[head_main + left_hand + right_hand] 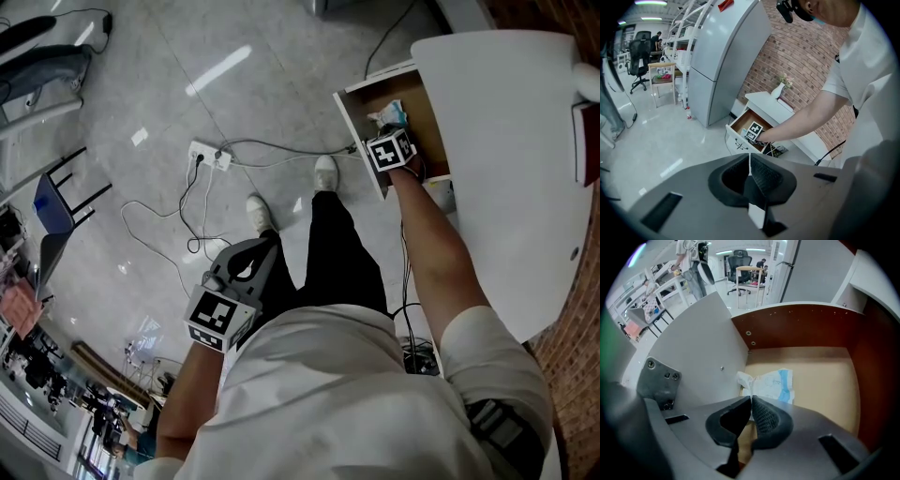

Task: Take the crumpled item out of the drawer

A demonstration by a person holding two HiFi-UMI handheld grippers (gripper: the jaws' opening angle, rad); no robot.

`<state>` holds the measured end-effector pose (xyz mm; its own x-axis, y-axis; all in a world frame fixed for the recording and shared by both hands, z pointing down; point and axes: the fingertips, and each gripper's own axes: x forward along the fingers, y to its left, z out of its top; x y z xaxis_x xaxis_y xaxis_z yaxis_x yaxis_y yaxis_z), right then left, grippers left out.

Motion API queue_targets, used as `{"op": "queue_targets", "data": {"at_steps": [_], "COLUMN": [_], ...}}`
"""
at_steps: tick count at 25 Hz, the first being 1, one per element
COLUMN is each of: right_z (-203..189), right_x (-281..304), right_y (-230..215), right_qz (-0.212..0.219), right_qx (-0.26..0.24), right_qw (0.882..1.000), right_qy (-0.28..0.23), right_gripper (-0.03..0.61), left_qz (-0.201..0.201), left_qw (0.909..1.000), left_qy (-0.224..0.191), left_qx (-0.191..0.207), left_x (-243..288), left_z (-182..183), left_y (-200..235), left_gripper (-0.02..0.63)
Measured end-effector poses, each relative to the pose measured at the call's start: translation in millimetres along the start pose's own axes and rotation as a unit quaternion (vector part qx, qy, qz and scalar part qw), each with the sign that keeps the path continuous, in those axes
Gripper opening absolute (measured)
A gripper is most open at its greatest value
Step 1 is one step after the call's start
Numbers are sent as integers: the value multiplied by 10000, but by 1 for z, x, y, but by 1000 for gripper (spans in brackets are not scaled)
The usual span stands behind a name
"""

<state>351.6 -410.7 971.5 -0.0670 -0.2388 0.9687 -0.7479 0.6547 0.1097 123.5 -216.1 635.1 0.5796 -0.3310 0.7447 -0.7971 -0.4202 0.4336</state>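
Held the left gripper (255,255) low by the thigh, well off the table's (506,141) left edge. Found its jaws pressed together with nothing between them. Reached the right gripper (390,131) down into the drawer (359,142), which was pulled out from under that same left edge. Saw those jaws closed as well, tips meeting on the near edge of the crumpled item (771,383). Took it for a white wrapper with blue print, lying on the drawer floor close by the white wall. Read the hold as a thin pinch, not a deep one.

Judged the step in hand to be the lift-out. Called for a steady squeeze and a straight rise clear of the drawer's walls before any swing away from the table's edge, given so little paper in the grip. Feared otherwise a snag on the wall or a slip of the light wrapper. Needed nothing from the left side.

Got from the left gripper view alone the table side-on, with a vase (778,90) near its far edge and a fridge (722,61) beyond. Got from the right gripper view alone the pinch itself and the inside of the drawer. Had from the head view only a scrap of the item above the marker cube (389,150), plus cables (272,150) and a power strip (208,156) on the floor.
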Motion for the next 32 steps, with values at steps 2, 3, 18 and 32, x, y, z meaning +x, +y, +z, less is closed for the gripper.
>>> {"op": "queue_targets", "data": {"at_steps": [2,3,18,32], "right_z": [4,4,20,33], "right_x": [-8,-12,-131,-294], "right_y": [-1,-2,28,137], "right_qz": [-20,-14,-153,-179], "right_qx": [61,77,277,517], "right_qw": [9999,9999,9984,9934], "right_qy": [-80,-98,-471,-1006], "right_gripper": [32,32,29,29], "left_qz": [-15,-24,-256,-583], "left_qw": [10000,10000,9962,9876], "left_qy": [-14,-27,-502,-919], "left_qx": [44,68,666,1128], "left_x": [-2,-3,-84,-224], "left_z": [4,5,11,-22], "left_y": [-1,-3,-18,-2], "left_gripper": [26,26,26,25]}}
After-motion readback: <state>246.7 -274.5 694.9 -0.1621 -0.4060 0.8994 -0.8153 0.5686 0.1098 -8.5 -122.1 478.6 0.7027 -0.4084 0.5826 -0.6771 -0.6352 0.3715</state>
